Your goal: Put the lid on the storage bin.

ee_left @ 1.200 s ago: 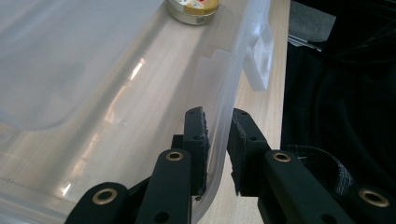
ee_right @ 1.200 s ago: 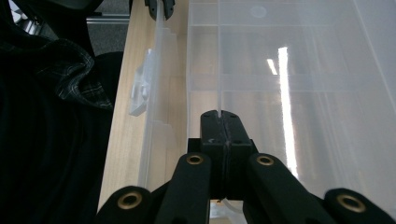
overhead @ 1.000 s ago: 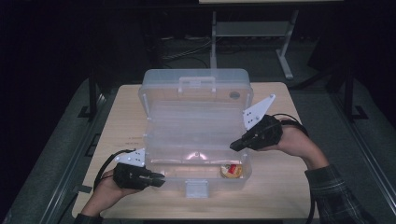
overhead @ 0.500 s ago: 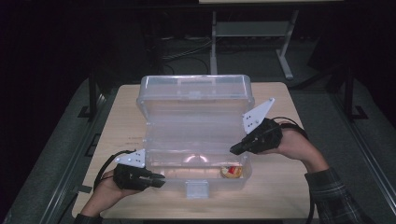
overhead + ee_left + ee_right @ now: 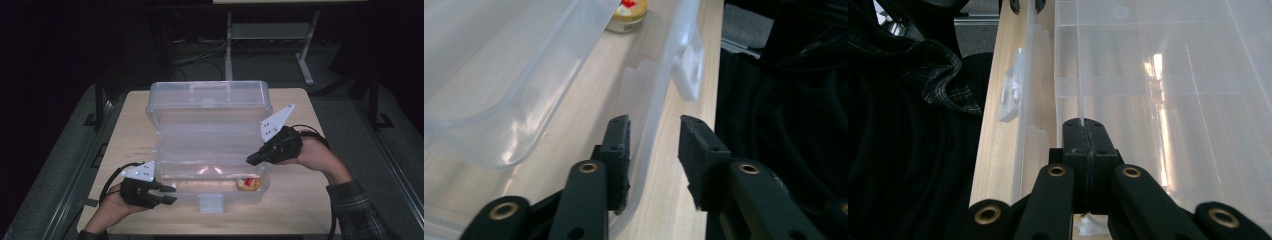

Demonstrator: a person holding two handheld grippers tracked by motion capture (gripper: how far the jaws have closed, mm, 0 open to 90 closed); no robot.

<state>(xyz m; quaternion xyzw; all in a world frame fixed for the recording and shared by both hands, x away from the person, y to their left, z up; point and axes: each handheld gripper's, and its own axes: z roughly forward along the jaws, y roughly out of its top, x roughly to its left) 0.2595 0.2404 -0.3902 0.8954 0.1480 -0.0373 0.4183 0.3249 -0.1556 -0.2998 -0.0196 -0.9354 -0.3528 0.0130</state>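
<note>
Since the earlier frame, the clear plastic box (image 5: 207,150) has its lid (image 5: 210,107) tipped further back, now standing past upright at the far side of the surface (image 5: 295,205). Both hands appear where they were. The left tool (image 5: 170,194) has just been opening its jaws: in the left gripper view the box's front wall (image 5: 651,125) stands between the pads, one pad (image 5: 620,150) lying against or just beside the inner face, the other clear of the outer face. It no longer clamps the wall.

The right tool (image 5: 250,160) is closed on the thin edge of a clear panel (image 5: 1080,60) at the box's right side; in the right gripper view the pads meet tightly around that edge. Whether this panel is the lid's side or an inner tray cannot be told.

The box sits at the middle of the surface, its front latch (image 5: 210,202) facing the person. A small round container (image 5: 247,184) with a red-and-yellow top lies inside, at the near right corner.

Handling judgement: the box looks light, thin-walled and somewhat flexible, with smooth faces likely to slip under the pads. Best hold is across a rim or wall edge, as now, near a corner where the plastic is stiffer. With the left grip released, the base could slide if the right tool pulls.
</note>
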